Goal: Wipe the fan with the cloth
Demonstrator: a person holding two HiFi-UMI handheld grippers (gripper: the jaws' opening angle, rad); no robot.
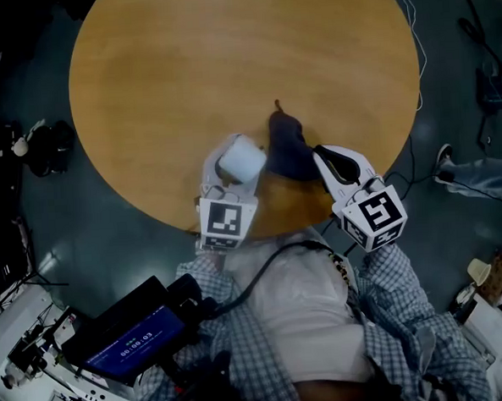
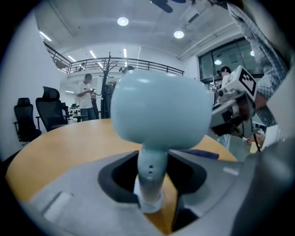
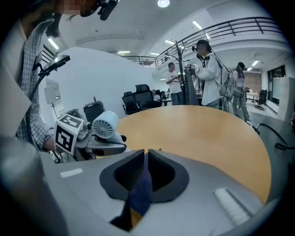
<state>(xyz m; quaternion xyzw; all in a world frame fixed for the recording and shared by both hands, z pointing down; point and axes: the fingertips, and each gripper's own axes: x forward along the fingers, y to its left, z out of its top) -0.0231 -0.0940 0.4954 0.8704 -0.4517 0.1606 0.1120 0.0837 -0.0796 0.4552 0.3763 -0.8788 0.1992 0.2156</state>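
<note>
Check the left gripper (image 1: 231, 178), closed only part-way, onto the thin stem of the fan (image 1: 240, 160) just inside the near edge of the table (image 1: 183, 64); beware of a loose hold there, likely to let the top-heavy head twist or tip over that edge under wiping pressure. Check the right gripper (image 1: 323, 159), pinched fully shut on a fold of the dark cloth (image 1: 288, 146) heaped on the table just right of the fan; wipe lightly to avoid pulling the cloth free and striking the fan with bare jaws

Head view looks down; gripper views face across the shared table (image 1: 184, 72).
</note>
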